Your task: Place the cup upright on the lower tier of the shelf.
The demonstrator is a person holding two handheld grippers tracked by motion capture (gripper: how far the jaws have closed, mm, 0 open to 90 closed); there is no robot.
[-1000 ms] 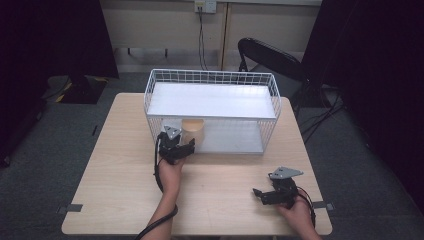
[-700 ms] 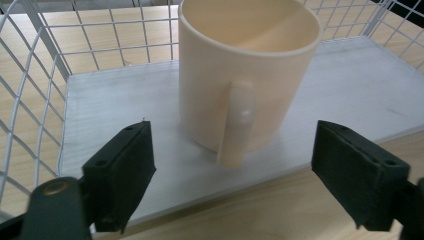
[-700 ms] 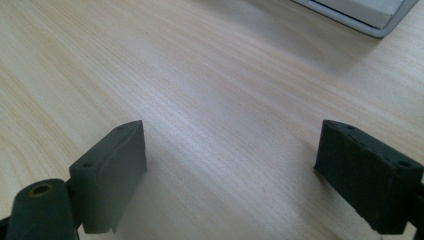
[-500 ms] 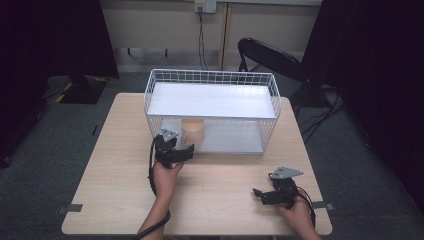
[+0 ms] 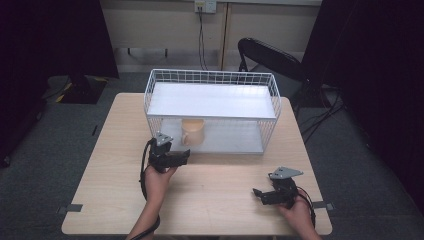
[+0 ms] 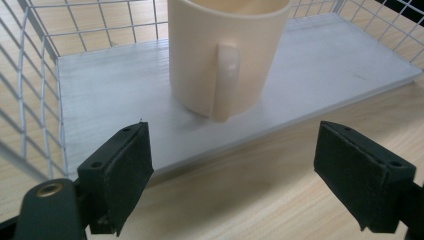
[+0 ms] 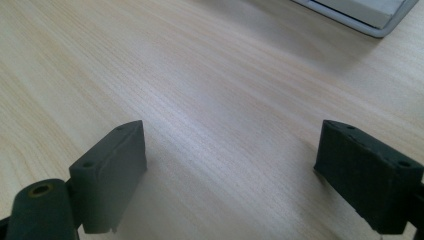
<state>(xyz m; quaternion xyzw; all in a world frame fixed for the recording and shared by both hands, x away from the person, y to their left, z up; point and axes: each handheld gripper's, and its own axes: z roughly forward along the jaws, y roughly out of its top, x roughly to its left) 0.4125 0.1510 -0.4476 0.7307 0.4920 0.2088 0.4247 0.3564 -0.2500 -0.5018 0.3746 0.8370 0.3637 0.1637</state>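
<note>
Left gripper view: mug (image 6: 227,55) rim cut off by top edge.

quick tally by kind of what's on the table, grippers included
mug: 1
wire rack: 1
grippers: 2, the left gripper and the right gripper
total: 4

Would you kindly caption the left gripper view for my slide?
Open left gripper facing a cream mug, handle toward it, on the wire rack's white shelf.
</note>
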